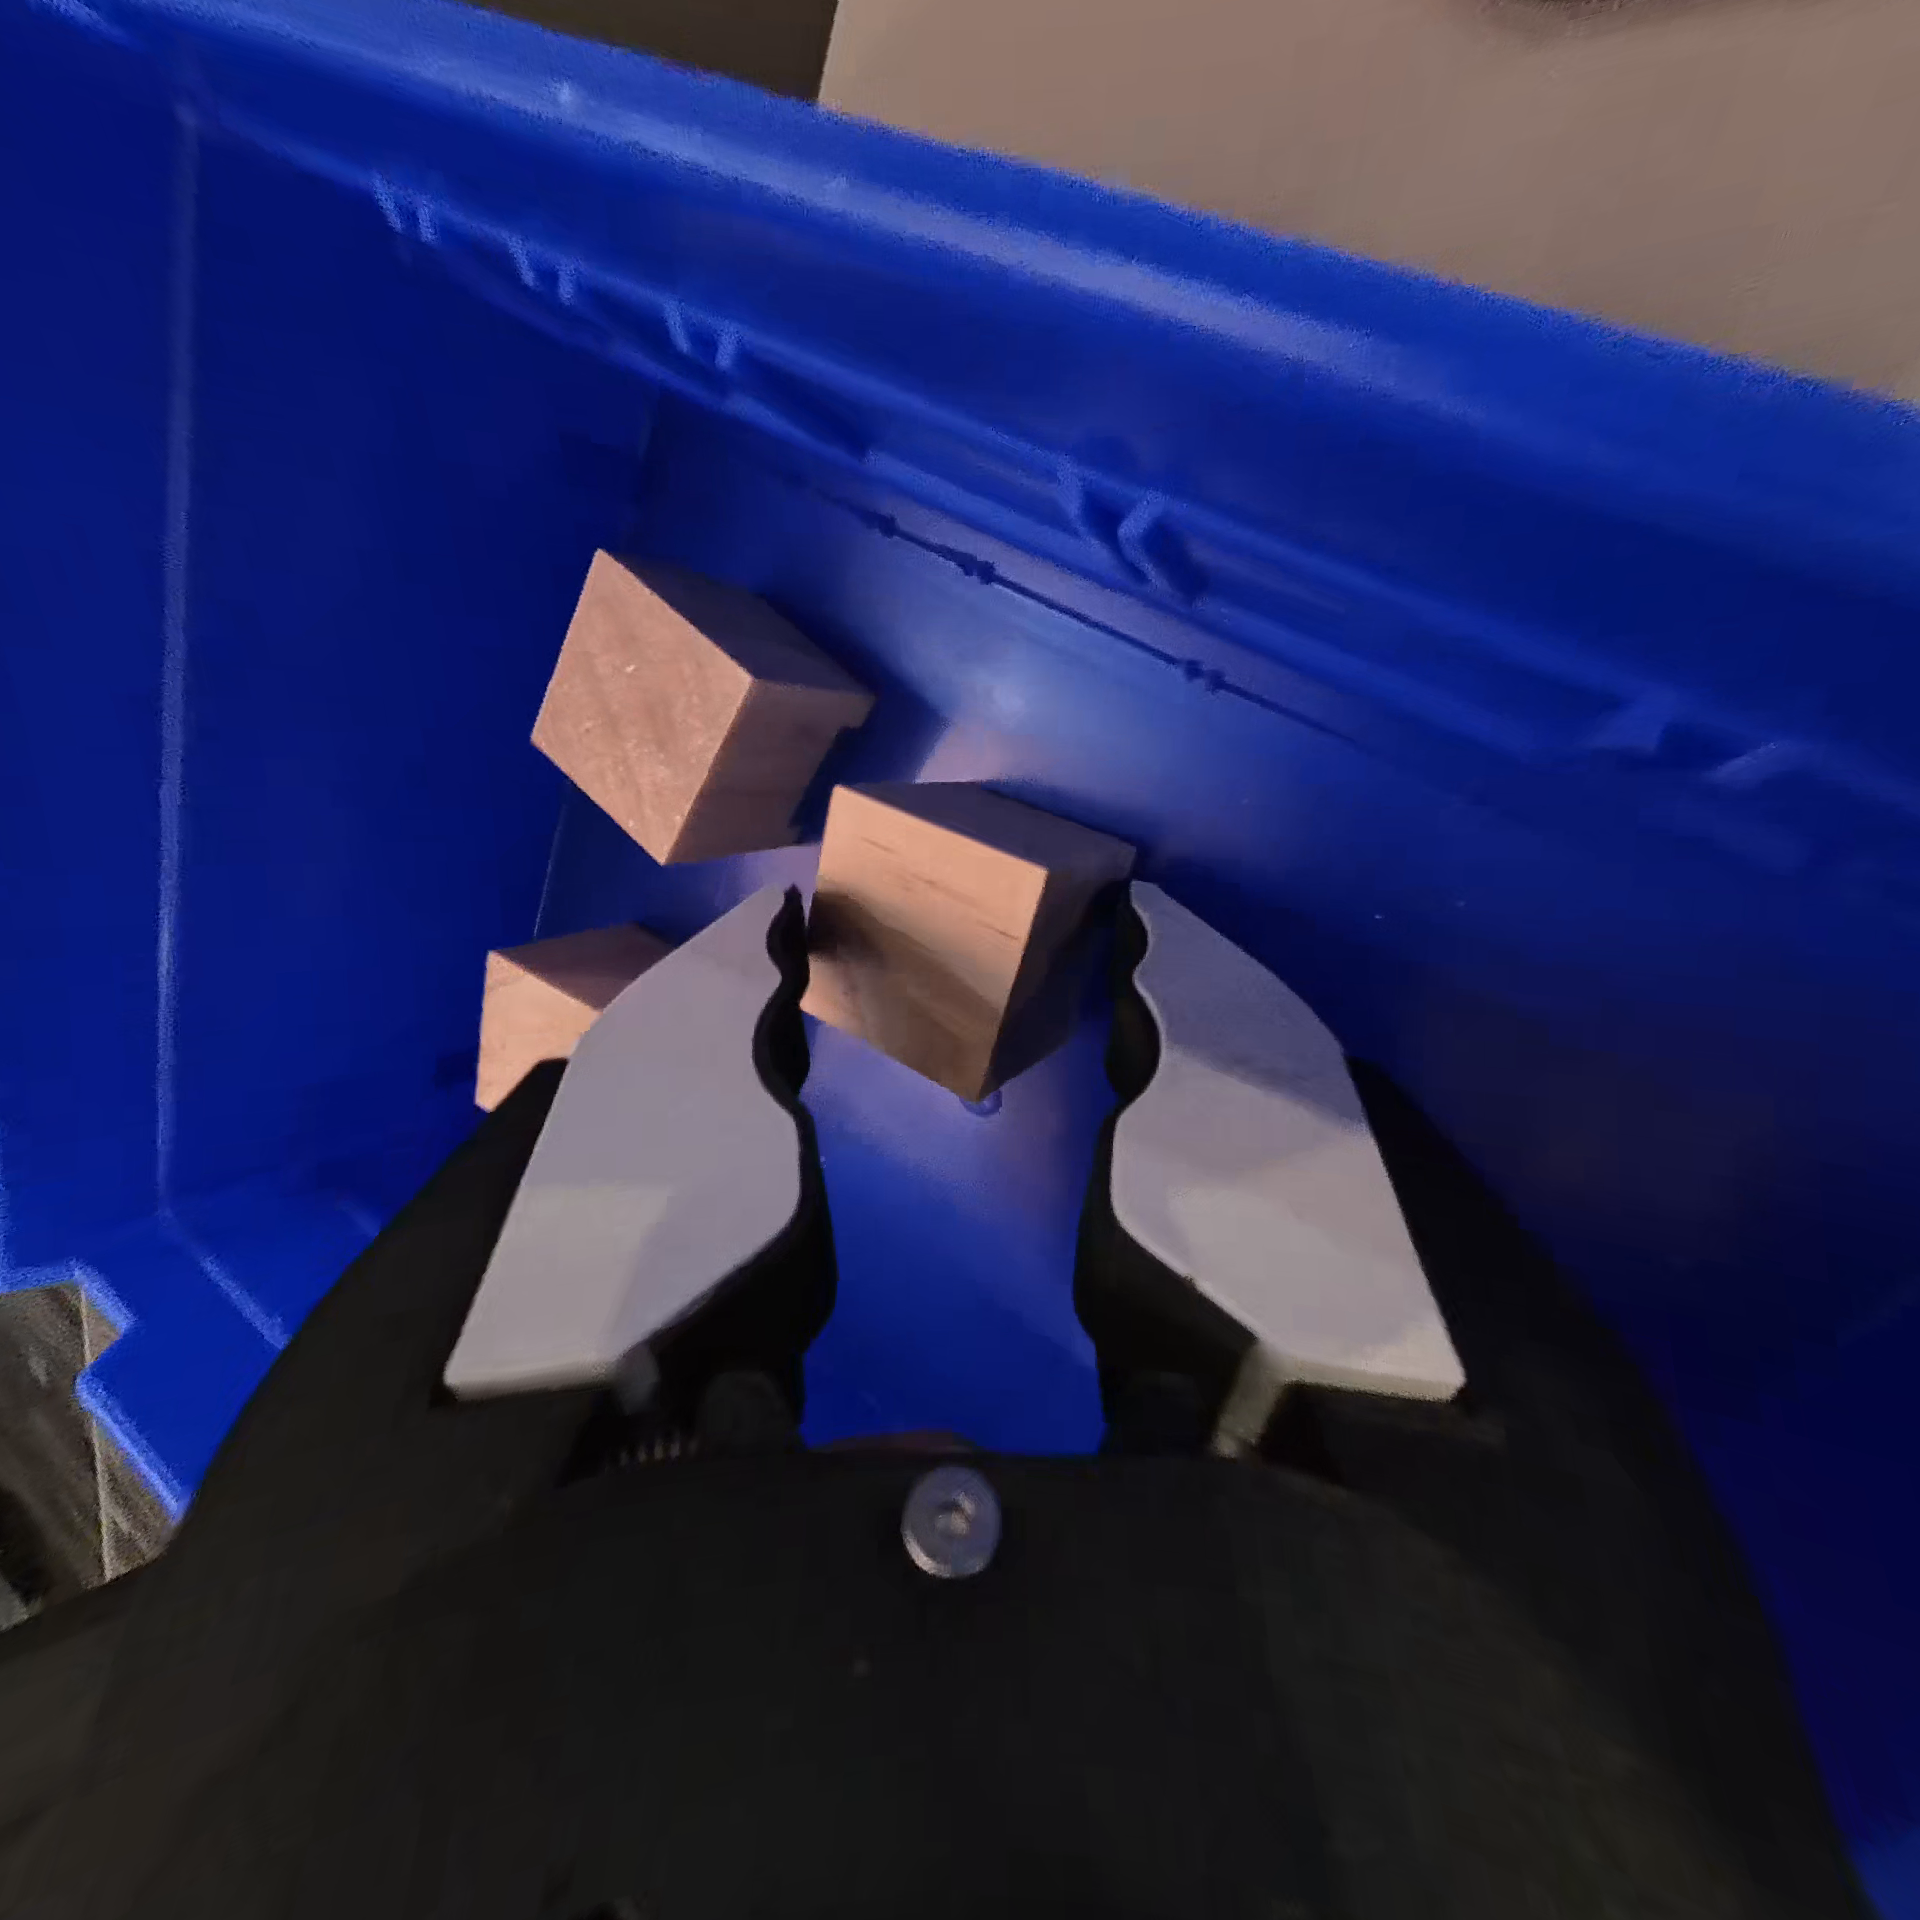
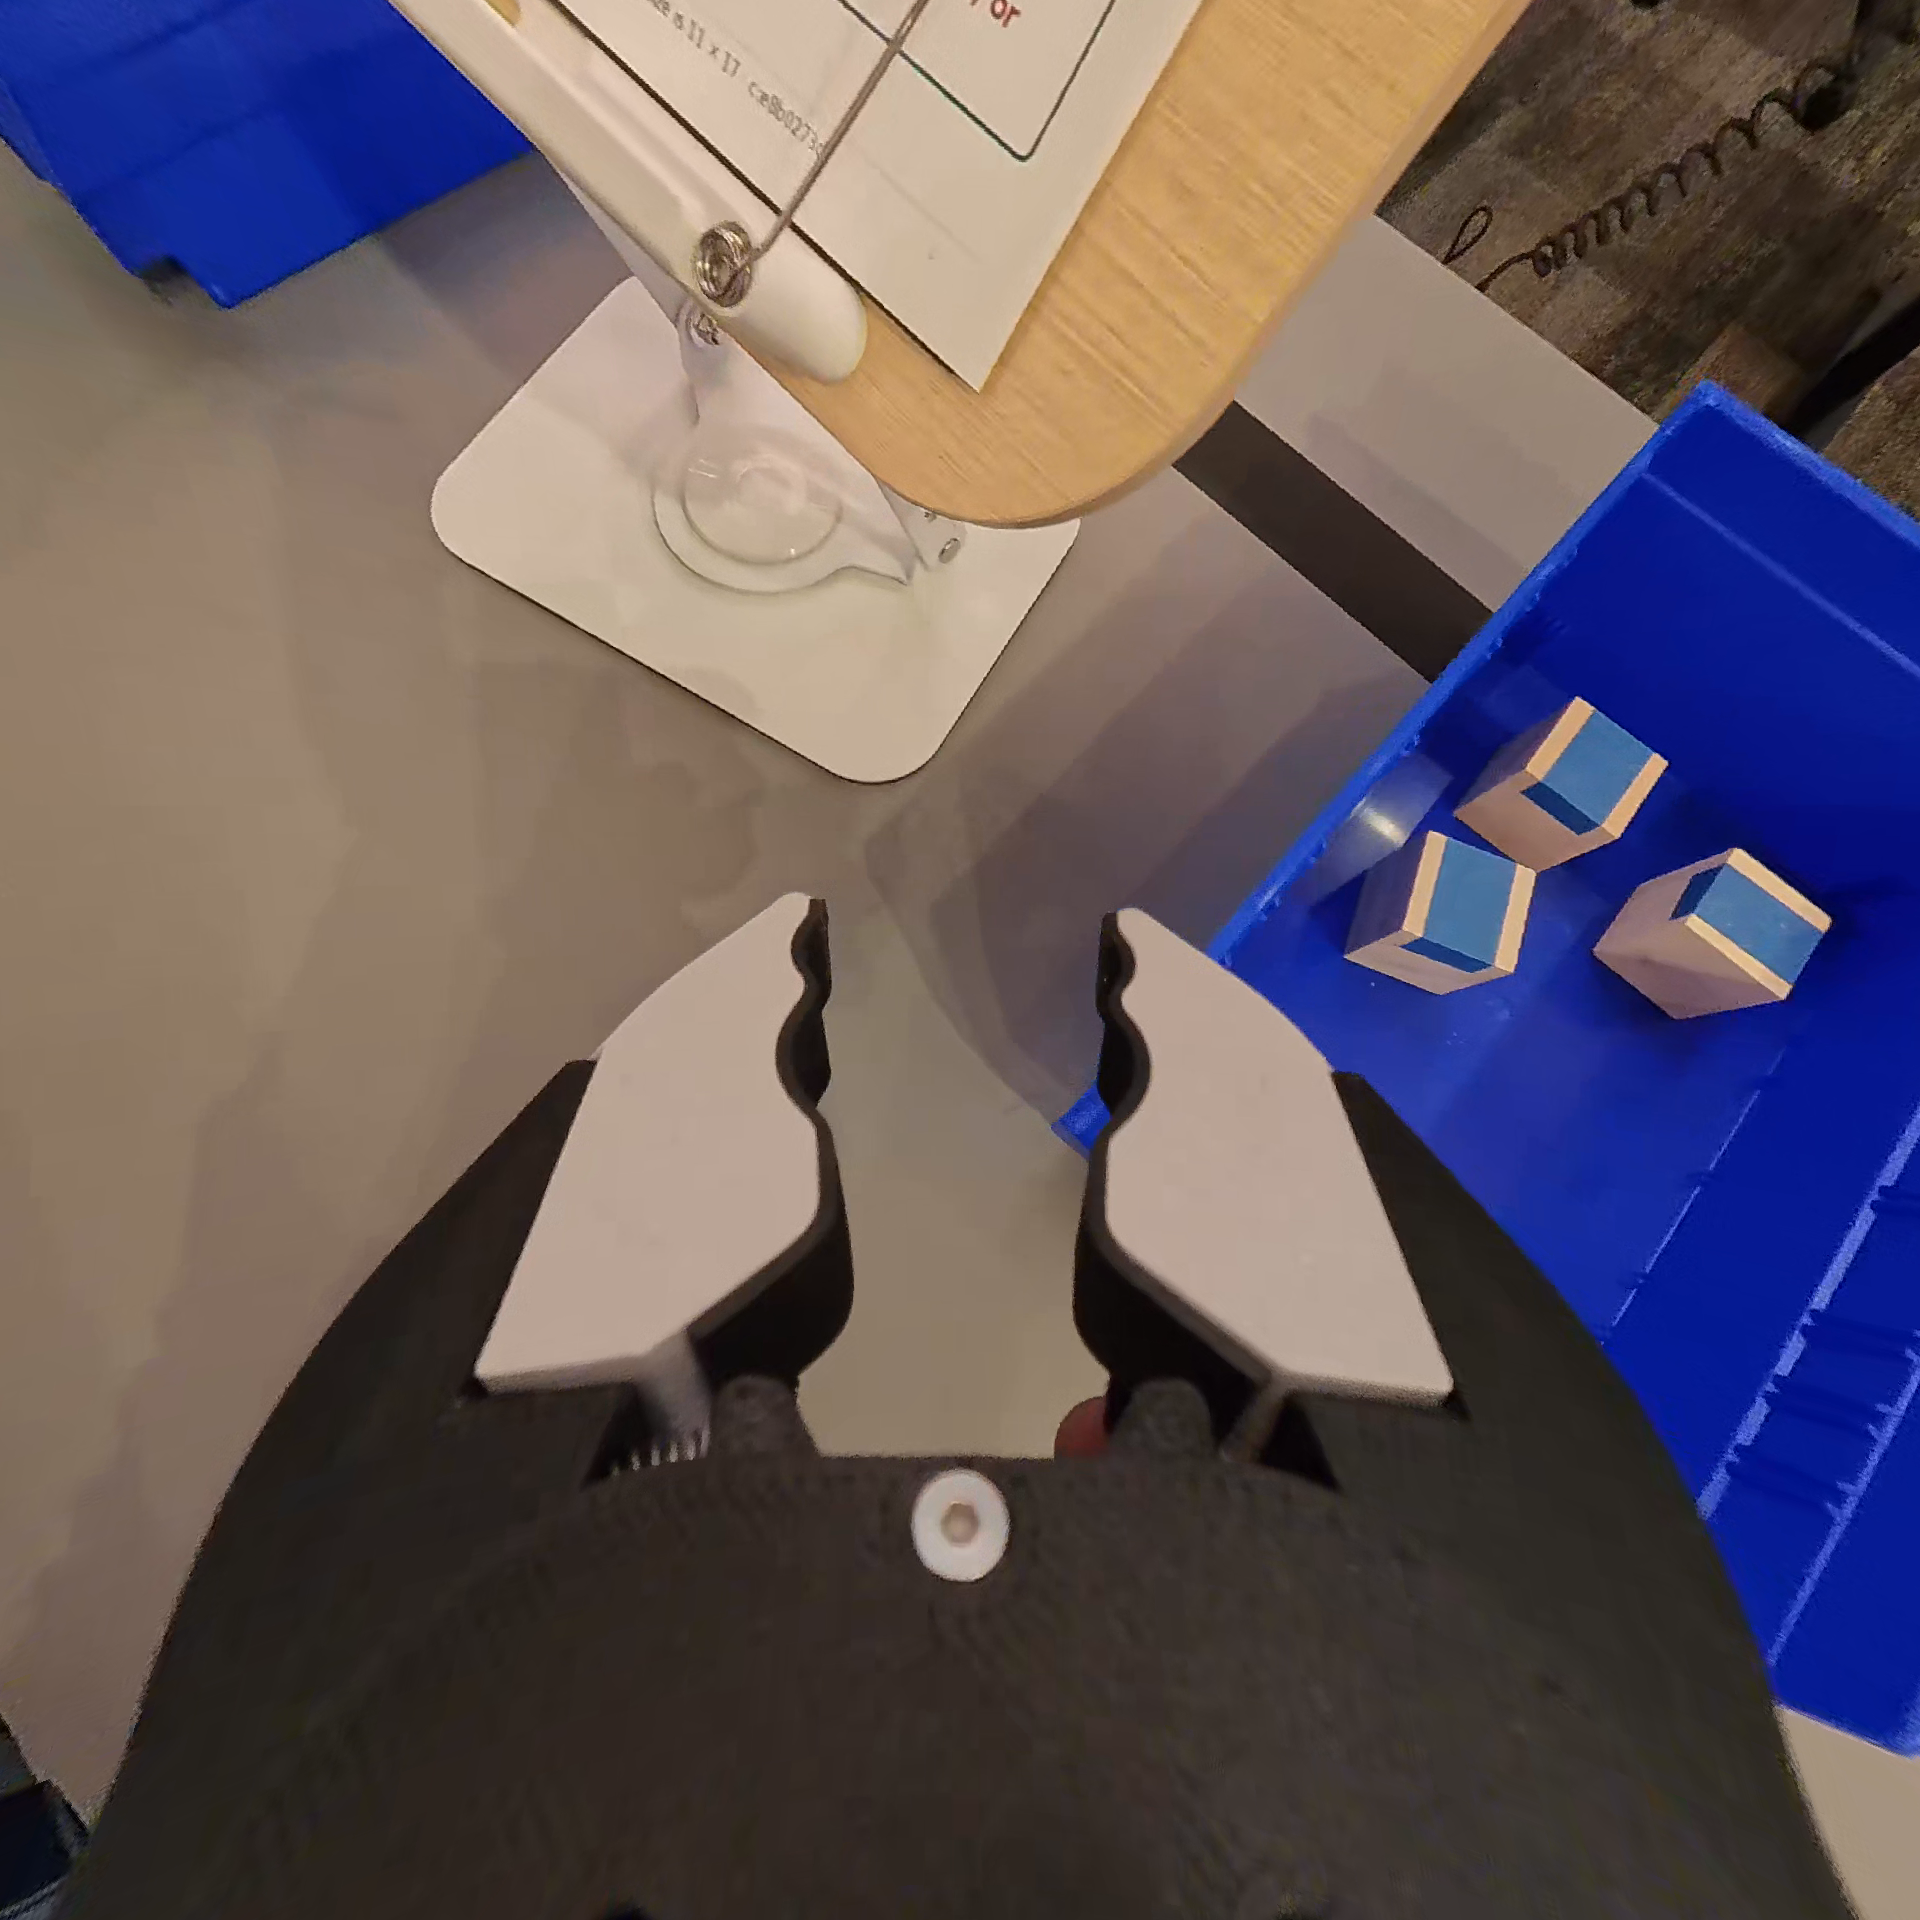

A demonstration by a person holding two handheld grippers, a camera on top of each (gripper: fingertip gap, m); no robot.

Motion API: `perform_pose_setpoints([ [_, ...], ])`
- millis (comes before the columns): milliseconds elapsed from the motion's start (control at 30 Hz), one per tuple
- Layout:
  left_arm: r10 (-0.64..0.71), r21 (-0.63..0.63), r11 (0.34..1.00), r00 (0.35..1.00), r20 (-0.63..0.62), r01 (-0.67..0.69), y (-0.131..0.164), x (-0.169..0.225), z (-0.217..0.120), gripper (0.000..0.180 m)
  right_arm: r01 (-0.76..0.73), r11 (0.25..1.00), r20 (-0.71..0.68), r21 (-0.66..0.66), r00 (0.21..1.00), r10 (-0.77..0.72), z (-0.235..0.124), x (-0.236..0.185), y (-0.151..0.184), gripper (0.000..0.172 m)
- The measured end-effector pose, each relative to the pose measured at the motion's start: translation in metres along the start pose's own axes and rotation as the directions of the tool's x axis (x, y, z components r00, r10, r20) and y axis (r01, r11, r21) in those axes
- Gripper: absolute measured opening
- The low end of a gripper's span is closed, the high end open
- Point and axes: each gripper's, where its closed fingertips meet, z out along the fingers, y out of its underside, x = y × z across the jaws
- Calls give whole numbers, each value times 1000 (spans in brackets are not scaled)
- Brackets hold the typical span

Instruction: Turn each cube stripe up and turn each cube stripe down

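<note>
In the left wrist view three plain wooden cubes lie in a blue bin (image 1: pixel 1351 520), with no stripe showing on them. My left gripper (image 1: pixel 966 899) is inside the bin, and its fingers stand on either side of the nearest cube (image 1: pixel 925 935). The left finger (image 1: pixel 717 1039) is at the cube's edge, and a dark gap shows beside the right finger (image 1: pixel 1226 1060). The other two cubes (image 1: pixel 675 717) (image 1: pixel 551 997) lie to the left. In the right wrist view my right gripper (image 2: pixel 966 914) is open and empty over the grey table (image 2: pixel 260 727). To its right, another blue bin (image 2: pixel 1558 1143) holds three cubes with blue stripes facing up (image 2: pixel 1558 790) (image 2: pixel 1444 914) (image 2: pixel 1714 935).
A white stand base (image 2: pixel 623 582) carries a tilted wooden board (image 2: pixel 1143 312) with a paper sheet ahead of the right gripper. Another blue bin (image 2: pixel 208 156) sits at the far left. The table edge and carpet lie at the upper right.
</note>
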Motion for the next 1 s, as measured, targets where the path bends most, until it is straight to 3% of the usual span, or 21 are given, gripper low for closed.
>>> perform_pose_setpoints([
  [133,-15,-6,1000,998,68,16,7,-2,-6,50,15,1000,15,22,1000,-15,-2,-9,-7,50],
  [433,-55,45,998,994,91,51,12,12,-27,48,49,996,89,73,994,-55,-9,-42,-26,50],
  [533,-116,148,984,984,135,96,4,8,-47,48,45,991,157,126,985,-65,-13,-62,-40,50],
  [667,-217,323,938,943,252,130,-9,2,-86,48,-36,974,358,225,933,-48,-15,-107,-66,50],
  [900,-273,608,792,866,419,-45,-78,48,-193,47,-173,936,601,305,798,-48,6,-181,-111,58],
  [1000,-271,725,677,874,404,-125,-122,88,-240,47,-296,918,742,265,670,2,14,-206,-127,65],
])
